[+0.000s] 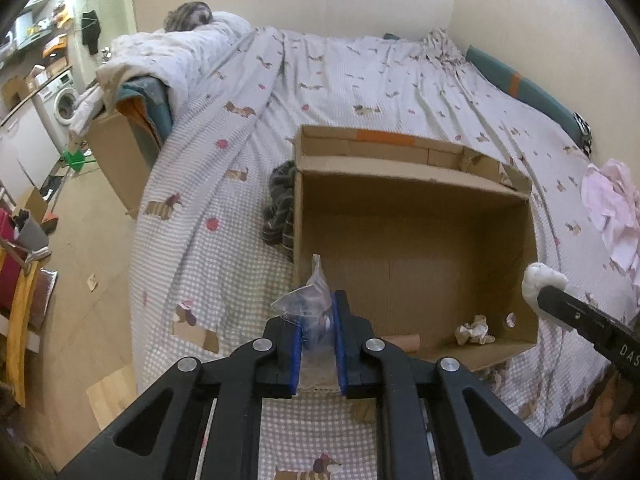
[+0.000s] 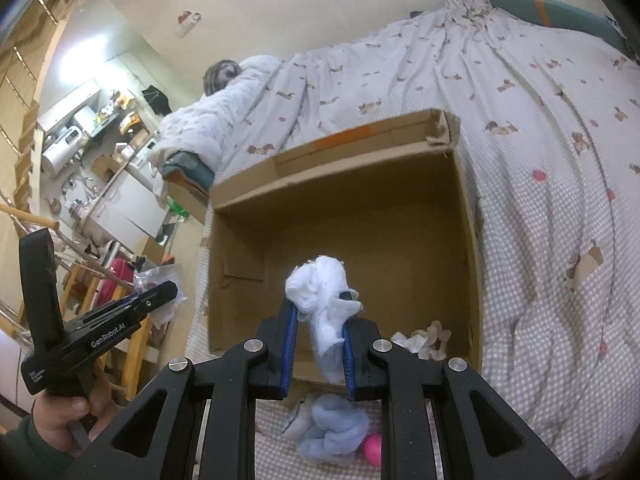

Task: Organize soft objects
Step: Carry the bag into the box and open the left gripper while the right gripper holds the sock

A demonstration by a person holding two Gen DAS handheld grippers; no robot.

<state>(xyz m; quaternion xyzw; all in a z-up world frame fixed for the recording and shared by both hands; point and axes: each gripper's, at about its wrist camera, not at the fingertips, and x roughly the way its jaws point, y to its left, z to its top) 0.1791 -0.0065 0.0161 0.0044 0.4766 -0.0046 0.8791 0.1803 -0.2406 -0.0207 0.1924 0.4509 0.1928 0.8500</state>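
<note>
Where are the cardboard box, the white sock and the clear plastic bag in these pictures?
cardboard box point(image 1: 416, 240): left wrist view, its bare inner floor.
white sock point(image 2: 320, 284): right wrist view, the bunched top above the gripper.
clear plastic bag point(image 1: 310, 300): left wrist view, the crinkled part between the blue pads.

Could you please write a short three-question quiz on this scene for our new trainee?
1. True or false: the left gripper has its jaws shut on a clear plastic bag.
2. What does the right gripper hold? A) white soft cloth B) pink ball C) striped garment
3. What already lies inside the cardboard box?

Key:
1. True.
2. A, the white soft cloth.
3. A crumpled beige wad in the near right corner.
</note>
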